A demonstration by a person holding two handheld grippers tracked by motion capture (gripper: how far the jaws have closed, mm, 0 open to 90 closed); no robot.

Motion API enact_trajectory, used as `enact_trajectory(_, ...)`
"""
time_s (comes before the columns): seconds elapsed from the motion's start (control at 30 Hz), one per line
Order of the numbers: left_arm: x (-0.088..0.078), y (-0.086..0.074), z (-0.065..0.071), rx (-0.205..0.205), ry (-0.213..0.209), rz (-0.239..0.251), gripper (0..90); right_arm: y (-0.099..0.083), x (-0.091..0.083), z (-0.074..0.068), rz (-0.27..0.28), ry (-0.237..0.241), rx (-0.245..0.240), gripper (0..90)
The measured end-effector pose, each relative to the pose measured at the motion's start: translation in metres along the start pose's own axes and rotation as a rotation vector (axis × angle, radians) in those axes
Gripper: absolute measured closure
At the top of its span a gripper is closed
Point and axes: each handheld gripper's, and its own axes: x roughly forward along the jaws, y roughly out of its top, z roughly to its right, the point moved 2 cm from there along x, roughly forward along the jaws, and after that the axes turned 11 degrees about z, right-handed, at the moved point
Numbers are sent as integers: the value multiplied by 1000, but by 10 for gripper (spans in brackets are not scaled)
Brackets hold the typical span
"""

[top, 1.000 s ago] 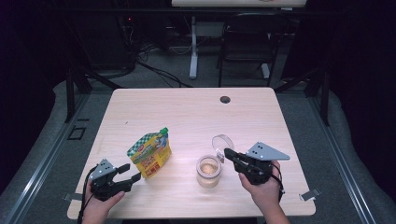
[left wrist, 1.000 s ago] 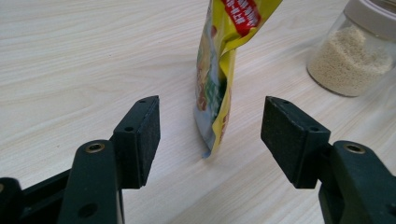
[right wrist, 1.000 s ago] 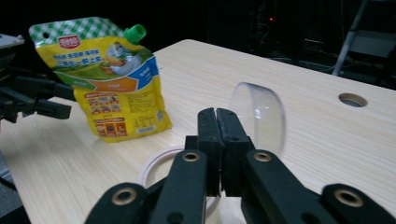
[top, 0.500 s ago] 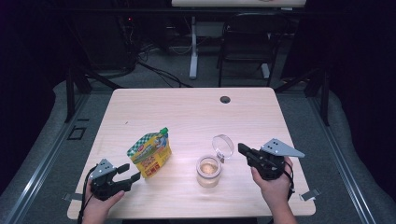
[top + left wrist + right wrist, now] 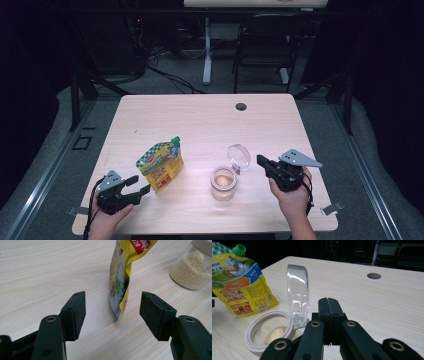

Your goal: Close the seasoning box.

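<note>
L claw (image 5: 112, 312) gaping, framing pouch (image 5: 161, 165) edge at 12 o'clock, lining up for pinch. R claw (image 5: 328, 305) closed, empty, sitting at 3 o'clock of jar (image 5: 223, 182), flip lid (image 5: 239, 156) standing open for pour.

the pouch (image 5: 119, 277) is getting chopped off by the top edge in the left gripper view, so its spout and most of the print aren't showing, and the red label lettering is too cut to read. the jar (image 5: 193, 267) is running off the right and top edges there, rim and lid out of frame. in the right gripper view the pouch (image 5: 239, 287) is slipping past the left edge and its small print is too tiny to make out, and the jar (image 5: 270, 333) is being partly covered by the right gripper (image 5: 328, 305). in the high view both forearms are getting cut by the bottom edge, and the room behind the table is sitting too dark to tell much
</note>
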Motion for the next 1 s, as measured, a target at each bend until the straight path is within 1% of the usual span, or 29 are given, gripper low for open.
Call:
enact_trajectory(0.03, 0, 0, 0, 0, 0, 0, 384, -1, 1, 0, 0, -3, 6, 900)
enact_trajectory(0.17, 0, 0, 0, -4, 2, 4, 384, -5, 4, 1, -16, -7, 4, 900)
enact_trajectory(0.43, 0, 0, 0, -11, 4, 4, 384, -10, 9, 0, -28, 0, 6, 900)
enact_trajectory(0.7, 0, 0, 0, -11, 3, 5, 384, -11, 10, -2, -37, 5, -2, 900)
enact_trajectory(1.0, 1, 0, 0, -8, -1, 1, 384, -12, 11, -2, -39, 9, 1, 900)
